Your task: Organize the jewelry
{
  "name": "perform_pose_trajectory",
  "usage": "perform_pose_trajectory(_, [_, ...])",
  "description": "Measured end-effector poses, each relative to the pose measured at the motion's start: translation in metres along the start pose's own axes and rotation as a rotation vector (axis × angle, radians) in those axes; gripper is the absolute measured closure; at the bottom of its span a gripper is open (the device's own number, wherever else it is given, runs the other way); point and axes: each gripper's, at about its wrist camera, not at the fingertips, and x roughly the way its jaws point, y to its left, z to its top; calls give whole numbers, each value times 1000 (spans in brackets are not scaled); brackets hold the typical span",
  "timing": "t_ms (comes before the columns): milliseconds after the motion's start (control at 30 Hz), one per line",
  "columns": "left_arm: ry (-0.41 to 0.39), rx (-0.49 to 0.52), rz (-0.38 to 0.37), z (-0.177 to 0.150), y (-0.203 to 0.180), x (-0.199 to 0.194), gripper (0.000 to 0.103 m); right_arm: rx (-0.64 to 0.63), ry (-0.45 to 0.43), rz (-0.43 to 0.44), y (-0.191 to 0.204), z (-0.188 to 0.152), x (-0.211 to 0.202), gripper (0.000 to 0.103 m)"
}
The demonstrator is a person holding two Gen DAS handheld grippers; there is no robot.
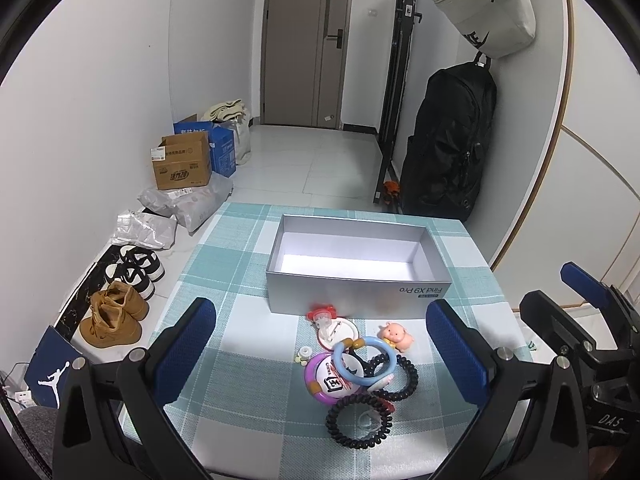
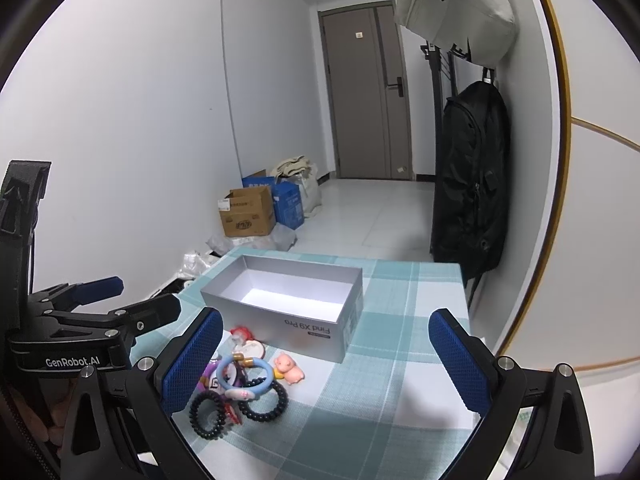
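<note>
A pile of jewelry lies on the checked tablecloth in front of an open silver box [image 1: 344, 292] that is empty inside. In the pile are a light blue bangle [image 1: 365, 362], a purple bangle [image 1: 314, 376], black coil bands [image 1: 356, 422], a black bead bracelet [image 1: 404, 380], a pink pig charm [image 1: 396, 334] and a red and white piece [image 1: 326, 322]. My left gripper [image 1: 320, 354] is open, above and just short of the pile. My right gripper [image 2: 326, 360] is open, to the right of the pile, with the blue bangle [image 2: 246, 376] and the box [image 2: 296, 312] in its view.
The table [image 1: 248, 240] stands in a hallway. Shoes [image 1: 116, 314], cardboard boxes [image 1: 184, 164] and plastic parcels lie on the floor at the left. A black backpack [image 1: 448, 140] hangs on the right wall by the table's far corner.
</note>
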Motion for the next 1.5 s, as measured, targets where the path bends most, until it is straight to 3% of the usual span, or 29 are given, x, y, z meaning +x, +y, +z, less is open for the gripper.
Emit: perform_pose_trajectory(1500, [21,7,-5,-3,2,3,1,0,7,-2,2,-3,1,0])
